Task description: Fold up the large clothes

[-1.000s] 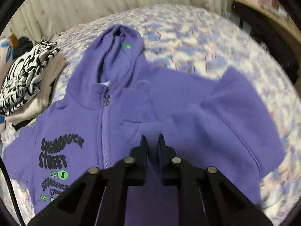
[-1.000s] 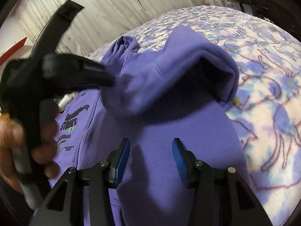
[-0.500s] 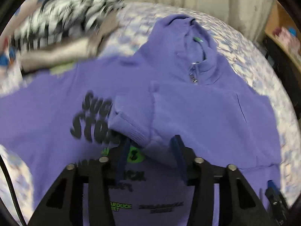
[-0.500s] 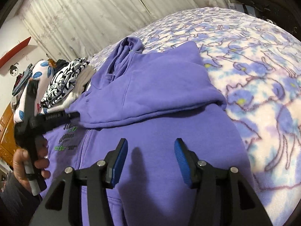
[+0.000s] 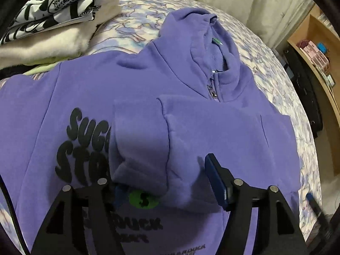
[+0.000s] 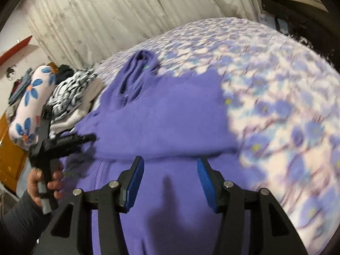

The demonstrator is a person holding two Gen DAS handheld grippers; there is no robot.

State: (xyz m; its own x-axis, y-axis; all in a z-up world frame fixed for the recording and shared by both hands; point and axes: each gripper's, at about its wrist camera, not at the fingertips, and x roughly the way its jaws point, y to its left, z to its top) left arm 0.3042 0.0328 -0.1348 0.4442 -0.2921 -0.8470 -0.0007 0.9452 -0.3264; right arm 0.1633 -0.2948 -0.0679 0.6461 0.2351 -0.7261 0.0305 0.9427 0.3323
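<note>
A purple zip hoodie (image 5: 85, 85) lies front up on the bed, its hood (image 5: 191, 31) towards the curtain. One sleeve (image 5: 223, 131) is folded across the chest, and its cuff (image 5: 138, 140) covers part of the black lettering. My left gripper (image 5: 163, 176) hangs over the cuff end with its jaws opening. The cuff lies loose between them and the right pad stands clear of the cloth. My right gripper (image 6: 170, 163) is open and empty above the hoodie's (image 6: 170, 110) lower body. The left gripper (image 6: 63, 142) shows there too, held by a hand (image 6: 44, 182).
A stack of folded clothes (image 5: 53, 6), black-and-white print on top, sits at the bed's left beside a flowered pillow (image 6: 29, 106). The floral bedspread (image 6: 276, 85) runs bare to the right. A curtain (image 6: 95, 17) hangs behind, and wooden shelves (image 5: 318, 53) stand at the right.
My left gripper carried the sleeve leftward across the chest, came lower, then opened and let the cuff go. My right gripper rose slightly and stayed open.
</note>
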